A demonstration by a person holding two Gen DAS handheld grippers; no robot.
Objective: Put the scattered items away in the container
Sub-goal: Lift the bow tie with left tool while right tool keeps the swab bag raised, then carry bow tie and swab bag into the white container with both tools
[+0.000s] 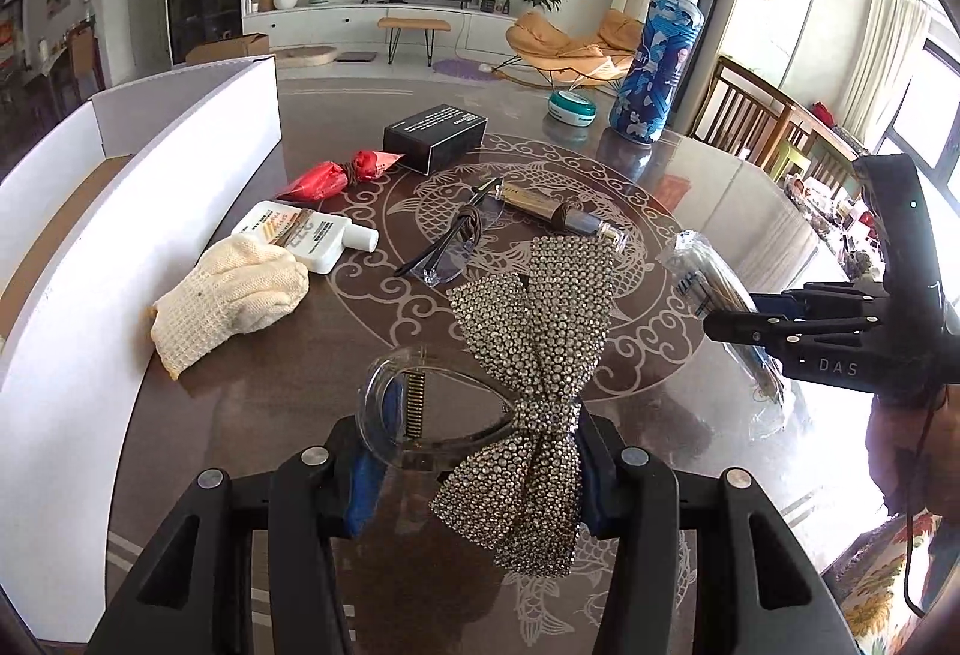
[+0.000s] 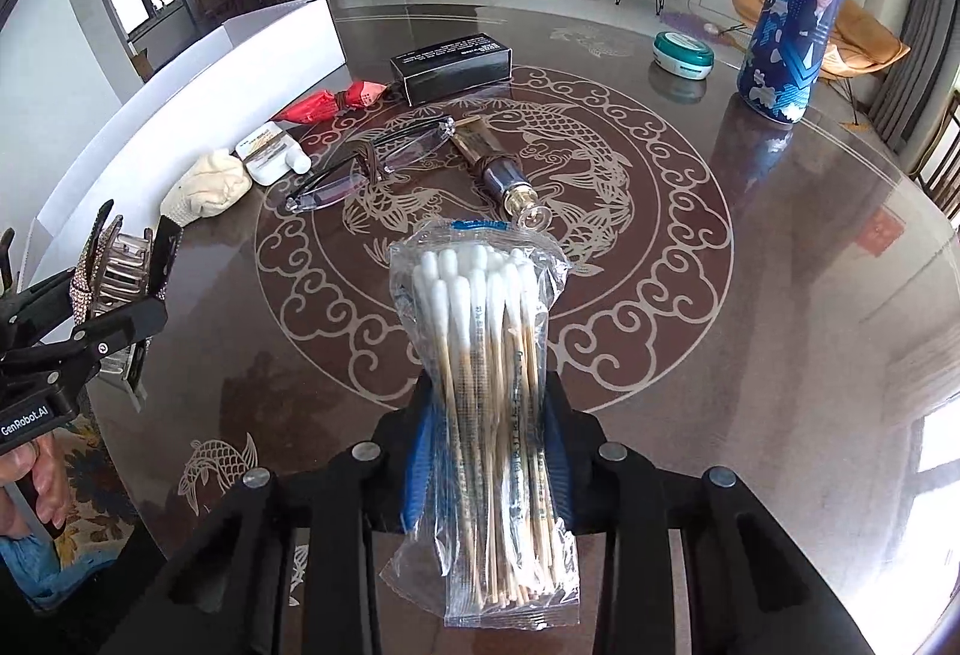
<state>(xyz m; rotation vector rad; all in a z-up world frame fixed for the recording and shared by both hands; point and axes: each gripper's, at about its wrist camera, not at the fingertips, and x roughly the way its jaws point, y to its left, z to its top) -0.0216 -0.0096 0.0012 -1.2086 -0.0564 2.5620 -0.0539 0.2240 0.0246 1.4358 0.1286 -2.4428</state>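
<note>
Above the patterned surface (image 1: 660, 235), my left hand-held gripper (image 1: 474, 469) clamps the rhinestone bow hair clip (image 1: 522, 385); my right hand-held gripper (image 2: 489, 451) pinches the cotton swab bag (image 2: 492, 385). White container (image 1: 120, 211) sits at ten o'clock.

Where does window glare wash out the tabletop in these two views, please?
Left wrist view: bright reflection on the table right of the blue bottle, the window overexposed. Right wrist view: a white sheen on the table's right edge; fisheye bending curves the white container.

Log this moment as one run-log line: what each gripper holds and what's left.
left gripper: shut on rhinestone bow clip | right gripper: shut on cotton swab bag | white box: nothing dropped yet | glove, glasses still on table
</note>
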